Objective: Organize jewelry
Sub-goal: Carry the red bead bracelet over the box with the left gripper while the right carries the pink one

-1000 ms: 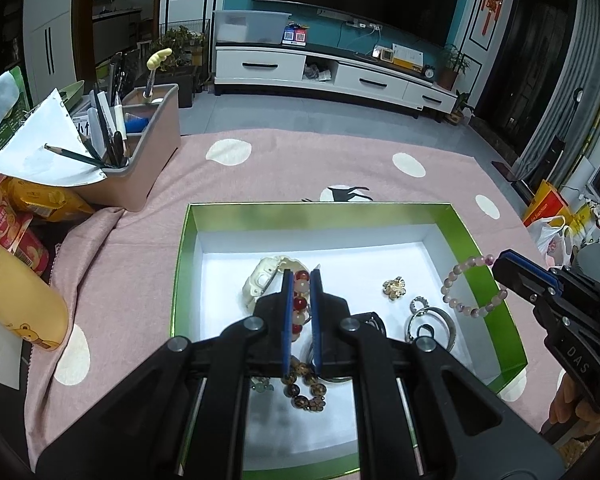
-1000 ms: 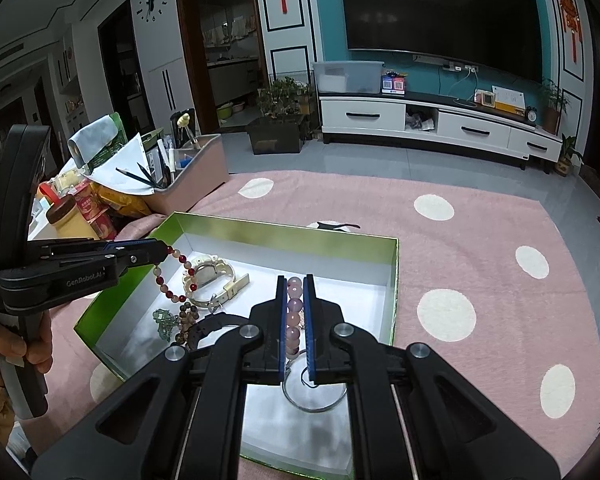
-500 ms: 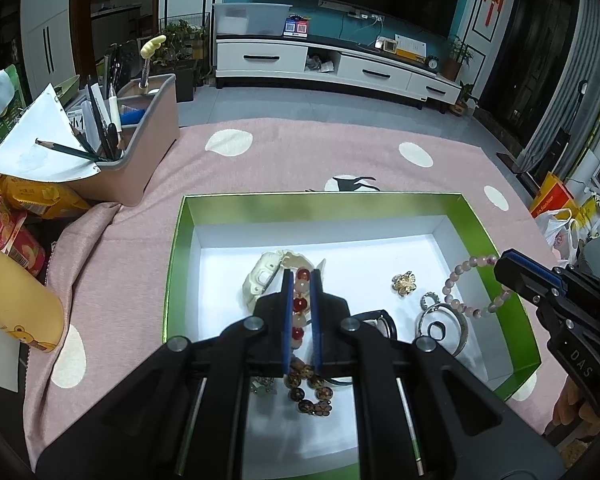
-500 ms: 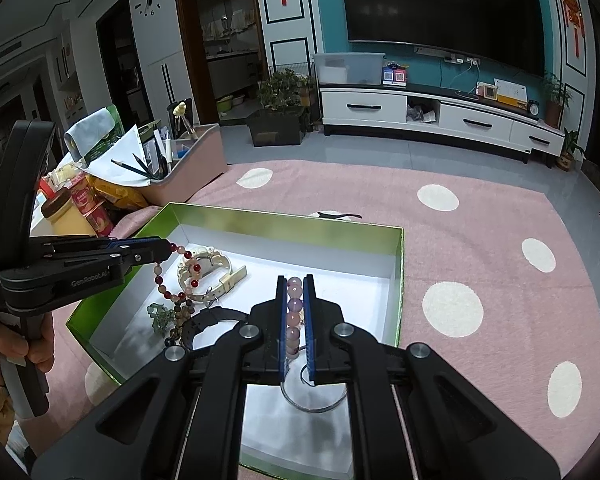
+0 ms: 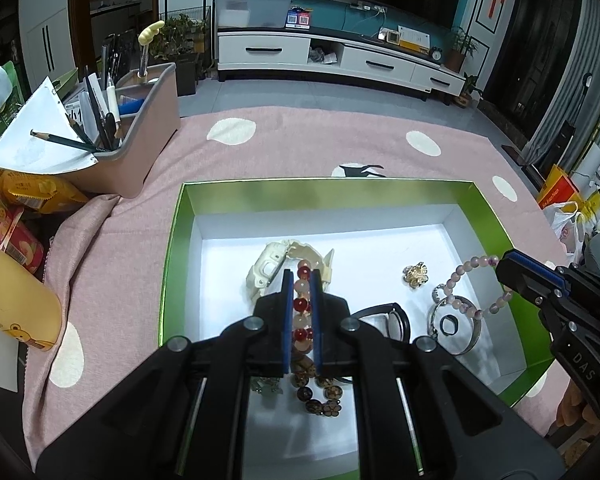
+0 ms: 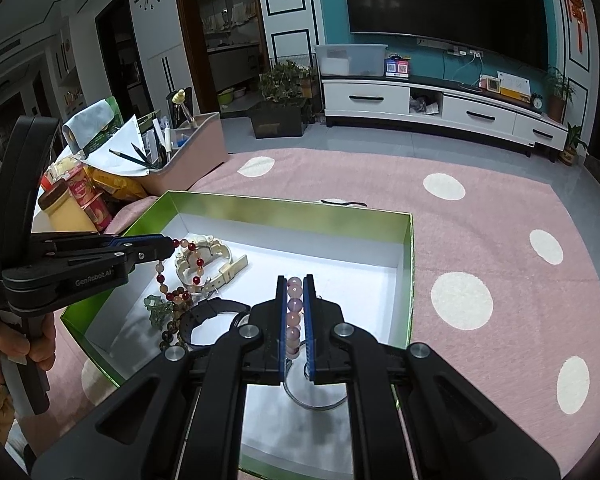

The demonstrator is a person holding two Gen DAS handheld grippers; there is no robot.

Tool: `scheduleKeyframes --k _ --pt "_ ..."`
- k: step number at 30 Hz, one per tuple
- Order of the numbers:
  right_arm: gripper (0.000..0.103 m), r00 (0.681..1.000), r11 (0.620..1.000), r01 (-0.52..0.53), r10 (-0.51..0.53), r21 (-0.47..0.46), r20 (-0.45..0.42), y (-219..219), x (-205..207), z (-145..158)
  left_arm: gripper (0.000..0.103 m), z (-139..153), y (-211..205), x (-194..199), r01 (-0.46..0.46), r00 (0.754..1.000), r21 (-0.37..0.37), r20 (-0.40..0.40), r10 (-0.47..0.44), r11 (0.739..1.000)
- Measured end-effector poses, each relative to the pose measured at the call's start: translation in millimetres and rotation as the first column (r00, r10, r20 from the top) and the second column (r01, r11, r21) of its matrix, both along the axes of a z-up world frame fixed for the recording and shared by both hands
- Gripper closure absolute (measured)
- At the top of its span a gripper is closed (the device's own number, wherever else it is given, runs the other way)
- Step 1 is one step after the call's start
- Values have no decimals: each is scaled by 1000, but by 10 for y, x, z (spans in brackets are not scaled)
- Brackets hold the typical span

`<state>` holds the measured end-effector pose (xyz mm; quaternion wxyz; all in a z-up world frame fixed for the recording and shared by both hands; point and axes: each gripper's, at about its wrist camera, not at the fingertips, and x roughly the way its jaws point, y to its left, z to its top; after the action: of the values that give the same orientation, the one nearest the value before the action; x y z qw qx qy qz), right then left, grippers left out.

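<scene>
Only the right wrist view shows a hand (image 6: pixel 4 354) at nine o'clock. Left gripper (image 5: pixel 301 280) clamps the red bracelet (image 5: pixel 302 304), right gripper (image 6: pixel 295 286) the pink bracelet (image 6: pixel 293 312); both unchanged.

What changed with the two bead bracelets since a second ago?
Almost nothing. The left gripper stays shut on the red and pale bead bracelet, and the right gripper stays shut on the pale purple bead bracelet. Both bracelets hang over the green box with the white floor as before. The cream watch, the small gold charm and the silver bangle lie where they were.
</scene>
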<state>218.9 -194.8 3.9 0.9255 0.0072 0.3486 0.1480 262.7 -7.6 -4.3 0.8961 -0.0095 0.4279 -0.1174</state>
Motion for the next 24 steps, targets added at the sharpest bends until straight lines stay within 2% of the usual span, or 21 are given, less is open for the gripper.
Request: scheduleKeyframes --k 24 --pt "96 998 1000 -9 8 -6 -54 48 48 -126 96 -100 9 31 -9 1000 37 -26 10 999"
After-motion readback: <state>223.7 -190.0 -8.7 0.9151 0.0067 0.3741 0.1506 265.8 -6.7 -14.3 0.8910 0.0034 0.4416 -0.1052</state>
